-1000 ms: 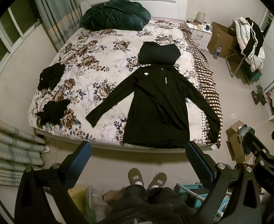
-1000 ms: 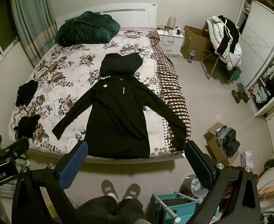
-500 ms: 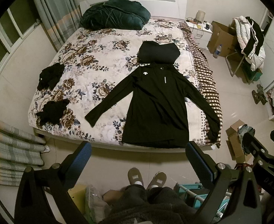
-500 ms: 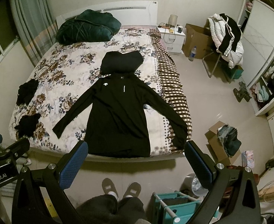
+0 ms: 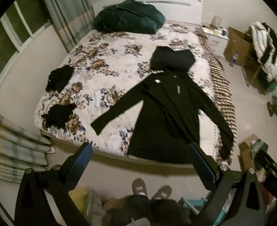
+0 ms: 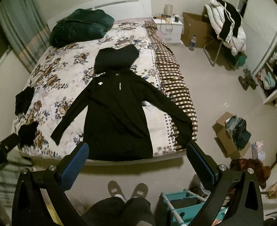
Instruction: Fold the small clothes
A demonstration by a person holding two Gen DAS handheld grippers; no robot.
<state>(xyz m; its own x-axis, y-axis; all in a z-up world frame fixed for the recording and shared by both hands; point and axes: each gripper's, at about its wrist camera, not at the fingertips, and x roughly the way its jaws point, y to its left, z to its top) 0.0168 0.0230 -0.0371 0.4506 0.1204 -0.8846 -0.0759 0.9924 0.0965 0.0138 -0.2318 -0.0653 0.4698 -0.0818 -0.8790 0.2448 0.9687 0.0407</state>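
Observation:
A black hooded long-sleeve top [image 5: 166,113] [image 6: 117,113] lies flat, front up, on the floral bedspread [image 5: 108,71] [image 6: 49,75], sleeves spread, hem at the near edge. Its right sleeve end hangs over the bed's checked side [image 6: 183,135]. Two small crumpled black garments [image 5: 60,77] [image 5: 58,114] lie on the bed's left part; they also show in the right wrist view [image 6: 24,99] [image 6: 28,133]. My left gripper [image 5: 140,162] is open and empty, held high in front of the bed. My right gripper [image 6: 138,160] is open and empty, also above the near bed edge.
A dark green duvet [image 5: 129,18] lies at the headboard. A white nightstand [image 6: 167,29], cardboard boxes [image 6: 195,30] [image 6: 230,133], a chair with clothes [image 6: 225,24] and a teal rack [image 6: 183,205] stand right of the bed. The person's slippered feet [image 6: 128,188] are below.
Both grippers have moved closer to the bed and slightly tilted; the top now looks larger in both views. Nothing on the bed has moved.

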